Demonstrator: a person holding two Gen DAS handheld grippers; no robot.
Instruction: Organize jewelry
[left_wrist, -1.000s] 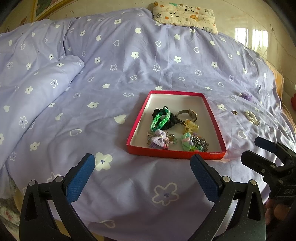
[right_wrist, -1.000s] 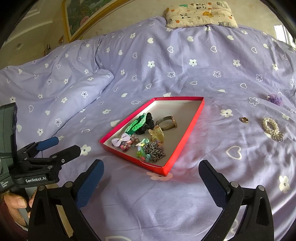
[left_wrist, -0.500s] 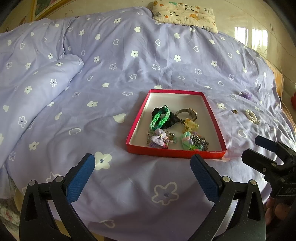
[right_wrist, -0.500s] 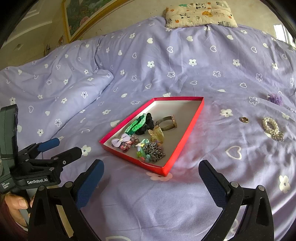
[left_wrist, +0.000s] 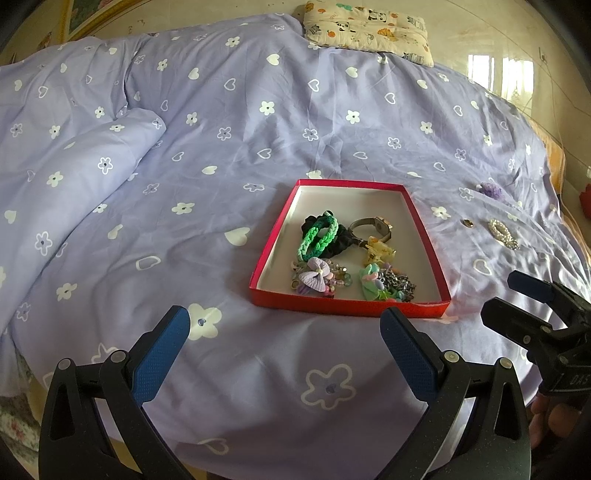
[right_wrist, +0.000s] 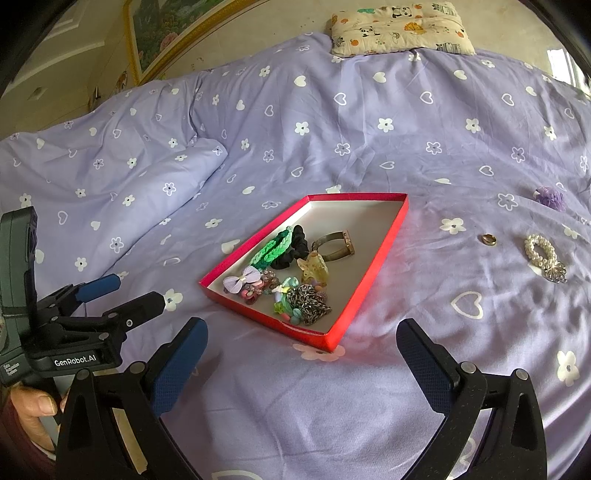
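A red tray lies on the purple bedspread and holds a green braided band, a black scrunchie, a watch, a purple bow clip, a chain and other pieces. To its right on the bed lie a gold ring, a pearl bracelet and a purple pompom. My left gripper is open and empty, in front of the tray. My right gripper is open and empty, near the tray's front corner.
A folded purple duvet bulges at the left. A patterned pillow lies at the far end of the bed. The bed's right edge drops away beyond the loose jewelry. A framed picture hangs on the wall.
Both views have shifted only slightly; the tray appears marginally higher in the left wrist view. Both grippers stay open and nothing on the bed has moved.
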